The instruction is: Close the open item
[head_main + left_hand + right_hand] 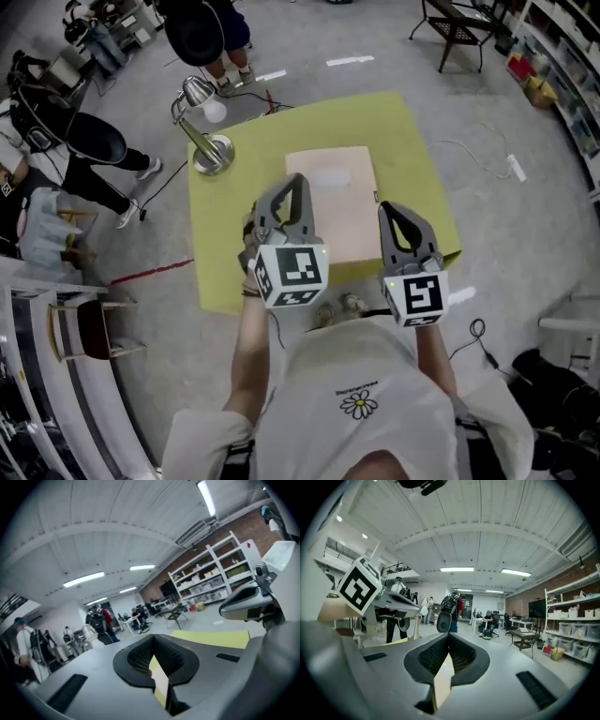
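Your job looks done: the flat tan thing (pixel 330 192) seems to lie shut in the middle of the yellow table (pixel 412 159), at 12 o'clock from your left gripper (pixel 296 183) and right gripper (pixel 392 211), both up in the air, squeezed closed and holding nothing.

A large open workshop-lab: tall white metal shelving racks (pixel 211 573) are lining a red brick wall (pixel 243 527), long ceiling strip lights (pixel 457 569) are glowing, and seated people (pixel 490 618) are working at desks.

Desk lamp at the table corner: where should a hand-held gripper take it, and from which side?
By the slim stem between the round base and the shade, coming from the yellow table side: it is probably the only part narrow enough for the jaws.
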The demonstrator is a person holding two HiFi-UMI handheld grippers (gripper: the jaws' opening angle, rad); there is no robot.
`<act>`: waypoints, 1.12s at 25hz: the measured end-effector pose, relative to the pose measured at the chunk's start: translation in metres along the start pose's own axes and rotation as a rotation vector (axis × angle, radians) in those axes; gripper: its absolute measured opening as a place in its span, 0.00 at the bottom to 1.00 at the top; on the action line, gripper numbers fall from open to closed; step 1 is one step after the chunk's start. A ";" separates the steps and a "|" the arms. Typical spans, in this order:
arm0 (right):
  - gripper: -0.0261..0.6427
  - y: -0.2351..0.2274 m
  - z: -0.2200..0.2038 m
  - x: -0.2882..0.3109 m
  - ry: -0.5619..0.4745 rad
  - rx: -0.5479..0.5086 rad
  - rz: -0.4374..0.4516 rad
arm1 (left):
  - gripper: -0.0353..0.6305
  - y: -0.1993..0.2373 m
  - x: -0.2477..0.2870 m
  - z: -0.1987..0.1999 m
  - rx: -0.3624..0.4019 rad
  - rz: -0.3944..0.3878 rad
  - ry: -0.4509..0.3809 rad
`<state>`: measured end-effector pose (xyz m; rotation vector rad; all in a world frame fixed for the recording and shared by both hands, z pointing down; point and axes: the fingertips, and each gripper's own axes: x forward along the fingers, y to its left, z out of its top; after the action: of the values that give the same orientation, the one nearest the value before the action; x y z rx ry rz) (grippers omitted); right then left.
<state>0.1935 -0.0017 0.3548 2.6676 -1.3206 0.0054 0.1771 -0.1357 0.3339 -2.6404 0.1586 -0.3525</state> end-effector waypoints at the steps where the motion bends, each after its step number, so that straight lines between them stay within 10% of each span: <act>1: 0.06 0.002 0.004 0.003 -0.017 0.023 0.007 | 0.08 0.009 -0.006 0.000 -0.053 0.053 -0.022; 9: 0.06 0.037 0.023 0.023 -0.080 0.033 0.058 | 0.08 0.062 -0.066 -0.033 -0.563 0.323 -0.220; 28: 0.06 0.044 0.016 0.018 -0.051 0.037 0.065 | 0.07 0.059 -0.083 -0.049 -0.555 0.375 -0.195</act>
<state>0.1687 -0.0449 0.3464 2.6704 -1.4364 -0.0309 0.0810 -0.1945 0.3302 -3.0693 0.7719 0.0949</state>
